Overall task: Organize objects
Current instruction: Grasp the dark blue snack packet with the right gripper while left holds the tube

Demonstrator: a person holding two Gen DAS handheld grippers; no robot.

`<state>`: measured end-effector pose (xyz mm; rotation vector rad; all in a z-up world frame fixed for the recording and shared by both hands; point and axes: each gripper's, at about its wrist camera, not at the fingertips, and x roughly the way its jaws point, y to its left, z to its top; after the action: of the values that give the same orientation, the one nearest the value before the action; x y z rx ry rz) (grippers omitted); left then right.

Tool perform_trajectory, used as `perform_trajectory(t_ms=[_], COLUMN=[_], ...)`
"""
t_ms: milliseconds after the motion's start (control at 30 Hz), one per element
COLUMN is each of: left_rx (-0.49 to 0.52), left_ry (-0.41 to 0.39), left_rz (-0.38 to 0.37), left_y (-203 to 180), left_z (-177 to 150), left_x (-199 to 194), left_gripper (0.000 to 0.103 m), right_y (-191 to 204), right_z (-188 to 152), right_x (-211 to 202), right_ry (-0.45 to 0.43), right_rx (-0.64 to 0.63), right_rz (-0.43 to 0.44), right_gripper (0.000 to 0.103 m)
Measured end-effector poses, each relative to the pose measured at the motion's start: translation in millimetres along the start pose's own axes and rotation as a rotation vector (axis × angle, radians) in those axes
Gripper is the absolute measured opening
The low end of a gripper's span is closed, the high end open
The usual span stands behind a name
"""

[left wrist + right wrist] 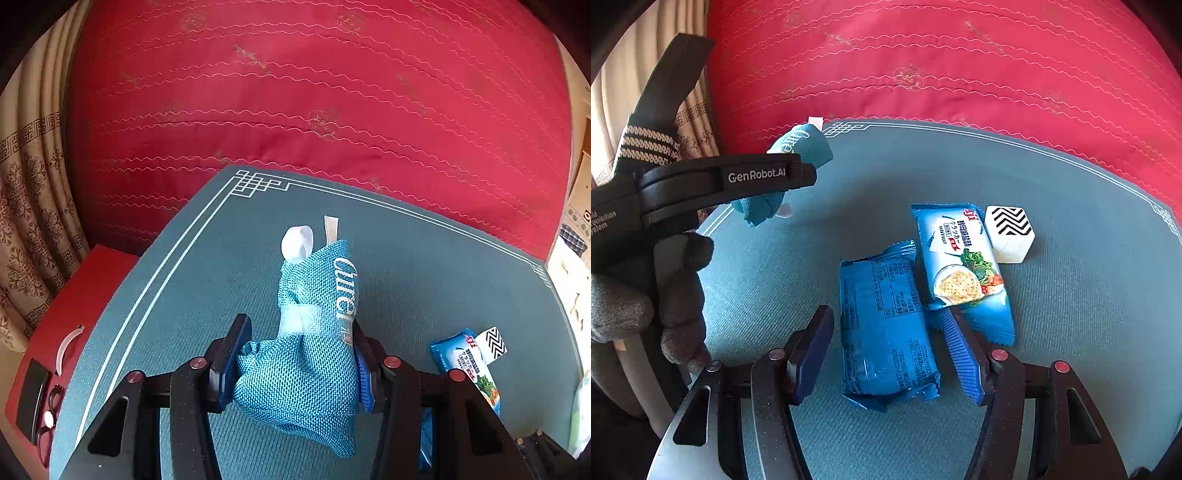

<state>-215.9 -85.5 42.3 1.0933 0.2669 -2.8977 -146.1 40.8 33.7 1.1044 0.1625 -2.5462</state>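
**Pouch held by left gripper, right gripper straddling a cracker pack — slip and snag risks**

Far left: the red cabinet (55, 314) beside the mat carries a curved white handle and a dark item. What the dark item is cannot be made out.

Left gripper (295, 369) is clamped on the teal woven mesh pouch with white lettering and a pale band (314, 332). Right wrist view shows the pouch (798, 147) lifted clear of the grey-blue bordered mat (184, 295), near its far-left corner. Risk: the fabric is soft and bunched, and the grip sits on the lower bulge only — the pouch may sag or slide out if tilted. The white ribbon loop (297, 240) at its top could catch on something. Pouch contents not visible.

Centre: right gripper (890, 354) stands wide, holding nothing, a finger on either side of the blue foil cracker pack lying printed-back up (886, 332). Its right finger (960, 362) lies just beside, perhaps touching, the second blue cracker pack lying picture-side up (964, 266). Risk: closing here may nip or drag both packs; foil is slick and crackers crush under a hard squeeze.

Right: a white cube with black zigzag stripes (1008, 236) is touching the picture-side pack, so it may get nudged. Pale objects at the left wrist view's right edge are cut off, unidentifiable. No destination container is visible.
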Motion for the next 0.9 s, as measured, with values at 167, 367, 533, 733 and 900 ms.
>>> perform_trajectory(t_ms=[167, 367, 533, 733, 900], left_rx=[0.003, 0.007, 0.021, 0.050, 0.082], left_ry=[-0.006, -0.010, -0.014, -0.025, -0.043], left_rz=[-0.001, -0.006, -0.022, -0.047, -0.079], left_y=[-2.0, -2.8, -9.7, -22.9, -37.8], left_z=[-0.6, -0.4, -2.1, -4.1, -7.1], left_x=[-1.4, -2.7, -6.6, -14.4, -24.0], left_gripper=[0.052, 0.052, 0.052, 0.052, 0.052], right_y=[7.7, 2.2, 2.0, -4.2, -16.7], right_z=[-4.5, -9.4, -23.6, -42.0, -54.4], right_x=[1.6, -6.3, -21.8, -45.2, -63.9], right_ry=[0.009, 0.011, 0.013, 0.000, -0.023], right_rx=[-0.037, -0.014, -0.002, 0.051, 0.114], right_rz=[-0.026, 0.004, 0.028, 0.050, 0.046], right_gripper=[0.046, 0.044, 0.044, 0.044, 0.043])
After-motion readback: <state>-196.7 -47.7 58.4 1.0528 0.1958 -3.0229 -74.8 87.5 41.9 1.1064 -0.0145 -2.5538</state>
